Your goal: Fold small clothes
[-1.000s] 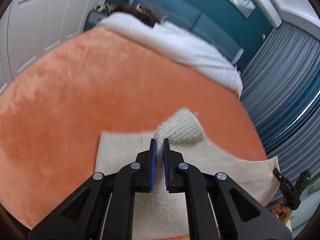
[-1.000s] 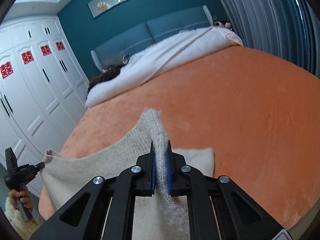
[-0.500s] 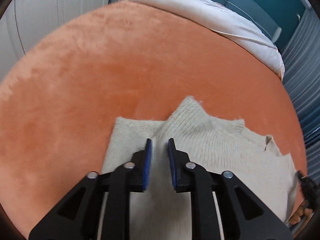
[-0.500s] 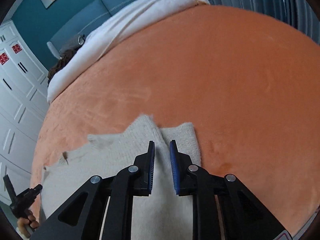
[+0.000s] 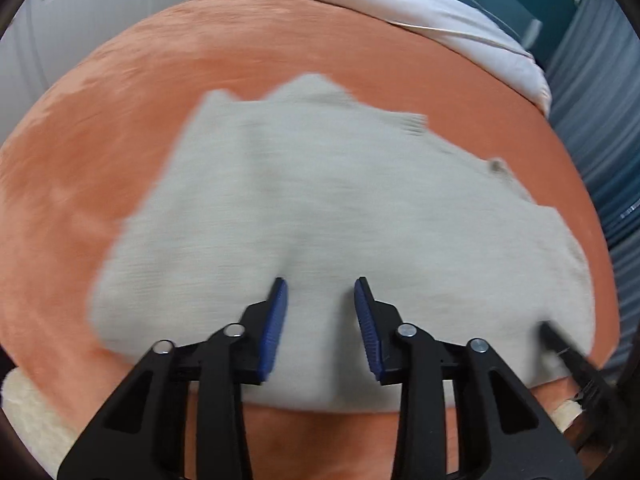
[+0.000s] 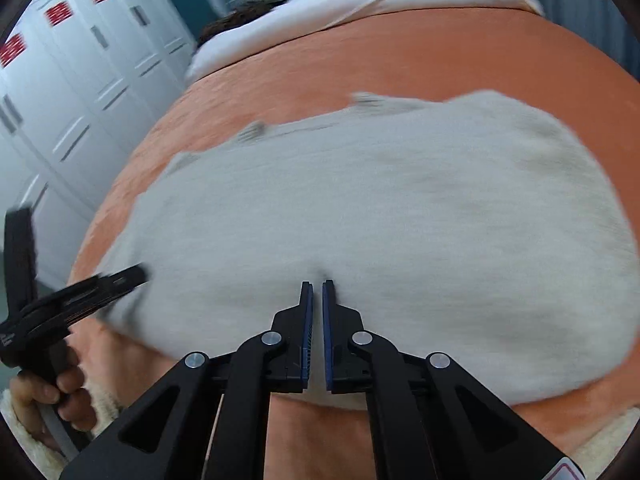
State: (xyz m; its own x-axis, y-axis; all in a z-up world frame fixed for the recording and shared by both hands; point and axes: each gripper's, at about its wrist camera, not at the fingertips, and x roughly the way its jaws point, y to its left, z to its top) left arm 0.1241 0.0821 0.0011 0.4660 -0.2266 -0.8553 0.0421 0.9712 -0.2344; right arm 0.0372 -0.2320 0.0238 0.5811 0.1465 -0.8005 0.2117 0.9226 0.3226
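Observation:
A beige knit sweater (image 5: 340, 184) lies spread flat on the orange blanket (image 5: 100, 140), blurred by motion. My left gripper (image 5: 320, 280) hovers low over the sweater's near part; its jaws stand apart and are closing, with only flat cloth below the gap. In the right wrist view the same sweater (image 6: 380, 208) fills the middle. My right gripper (image 6: 317, 282) is shut, its tips at a small pucker in the knit; whether cloth is pinched is unclear. The left gripper (image 6: 132, 274) shows at that view's left edge, touching the sweater's left side.
A white duvet (image 5: 400, 4) is bunched at the far end of the bed. White wardrobe doors (image 6: 80, 80) stand to the left, grey curtains (image 5: 600, 100) to the right. A hand (image 6: 60, 396) in a cream fleece sleeve holds the left gripper. The bed's near edge lies just below both grippers.
Both grippers let go of the folded-in sleeves, then dropped close to the sweater's near part. The left jaws stand wider than before; the right jaws opened briefly and are shut again.

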